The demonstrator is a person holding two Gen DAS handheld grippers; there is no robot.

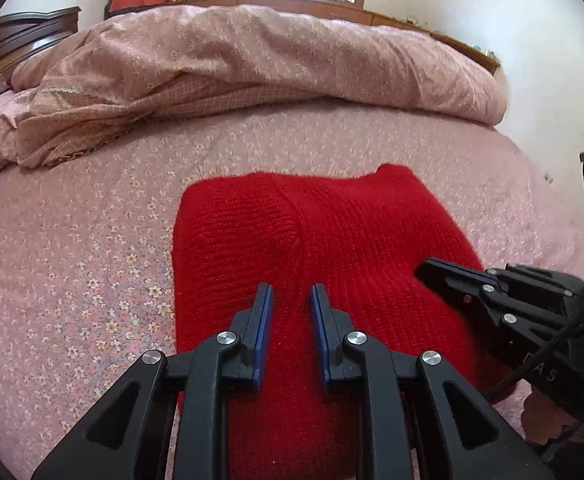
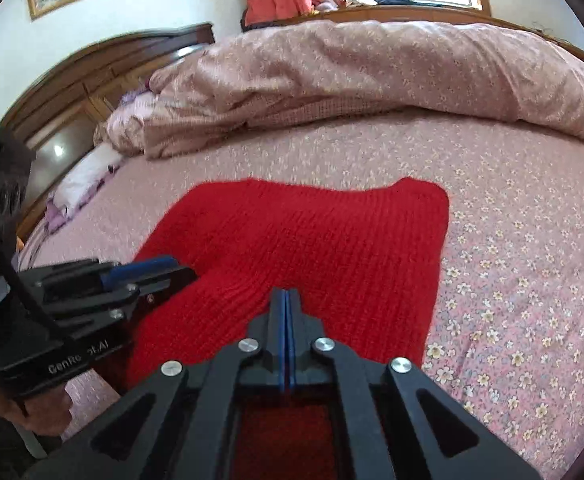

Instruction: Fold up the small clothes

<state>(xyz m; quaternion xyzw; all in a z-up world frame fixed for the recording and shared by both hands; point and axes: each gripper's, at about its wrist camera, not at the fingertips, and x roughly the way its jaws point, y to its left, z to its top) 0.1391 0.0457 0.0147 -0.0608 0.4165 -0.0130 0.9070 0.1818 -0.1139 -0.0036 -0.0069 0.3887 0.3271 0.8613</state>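
Left wrist view: a red knitted garment [image 1: 311, 248] is laid flat on a pink floral bedsheet [image 1: 72, 264], folded into a roughly rectangular shape with a vertical crease down its middle. The left gripper [image 1: 291, 296] is positioned above the near half of the garment. Its jaws are parted by a narrow gap (blue pads facing each other), and nothing is gripped between them; red knit is seen through the gap. The right gripper [image 1: 425, 270] is seen at the right edge, its tip over the garment's right side. A rumpled pink quilt [image 1: 252, 68] is piled along the far side of the bed.

Right wrist view: the right gripper [image 2: 286, 296] is directed at the near edge of the garment [image 2: 331, 232]. Its jaws are fully closed, blue pads pressed together, with no fabric caught between them. The left gripper [image 2: 180, 270] is seen at the left, over the garment's left edge. A dark wooden headboard [image 2: 92, 68] is visible beyond the quilt [image 2: 371, 72], and the bedsheet [image 2: 511, 280] is exposed to the right.
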